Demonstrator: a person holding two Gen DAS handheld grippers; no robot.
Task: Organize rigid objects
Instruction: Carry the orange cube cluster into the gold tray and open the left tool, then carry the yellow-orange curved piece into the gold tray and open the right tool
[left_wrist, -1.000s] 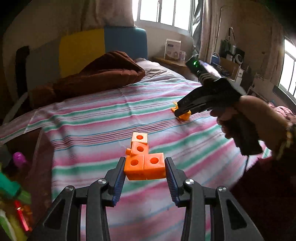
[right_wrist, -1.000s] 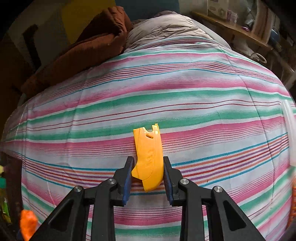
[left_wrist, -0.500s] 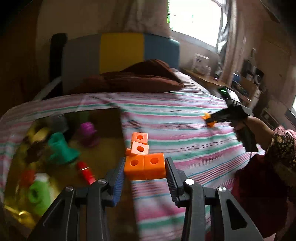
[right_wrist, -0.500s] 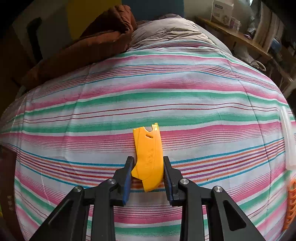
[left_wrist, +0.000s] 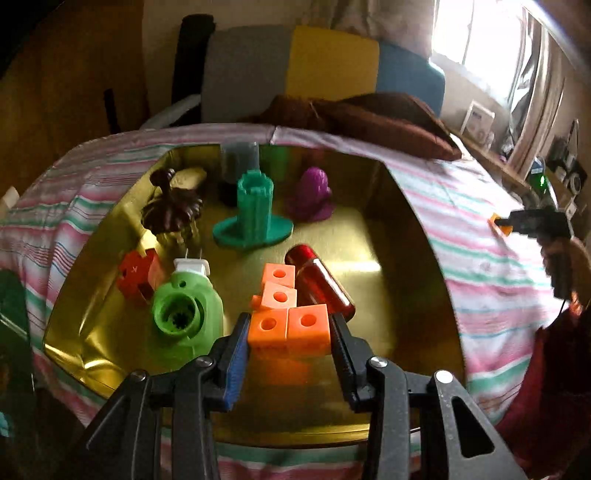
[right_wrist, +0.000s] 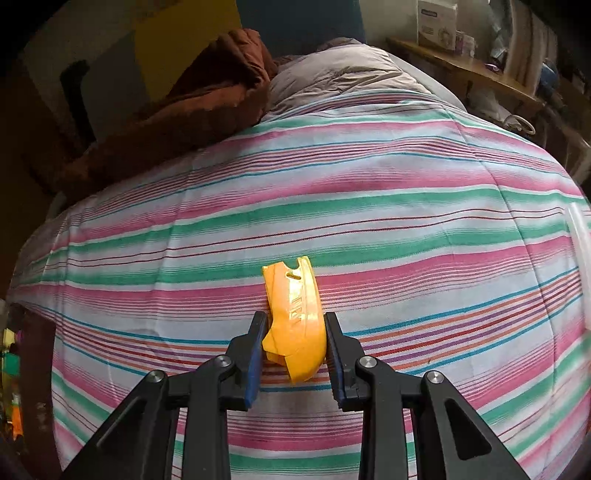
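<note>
A bed under a striped sheet (right_wrist: 369, 206) of pink, green and white fills most of the right wrist view, and the same sheet runs along the right side and upper left of the left wrist view, with a brown blanket (left_wrist: 369, 118) bunched at the top centre. A gold-lined box (left_wrist: 410, 236) takes up the middle of the left wrist view, its floor holding several plastic pieces: a teal tower on a round base (left_wrist: 255, 214) at centre, a light green housing with a round opening (left_wrist: 186, 314) at lower left, a purple figure (left_wrist: 312, 194) at upper right of the tower, a dark brown piece (left_wrist: 171, 210) at upper left, a red cylinder (left_wrist: 319, 282) lying tilted just right of centre, and a small red block (left_wrist: 135, 277) at left. The left gripper (left_wrist: 290, 336), low in the frame over the box, is clamped on the near pair of cubes of an orange block cluster (left_wrist: 288, 314) that extends away from the fingers. The right gripper (right_wrist: 293, 345), low centre in its own view above the sheet, is closed on a yellow-orange curved plastic piece (right_wrist: 293, 314) standing roughly on edge; it also shows at the right edge of the left wrist view
</note>
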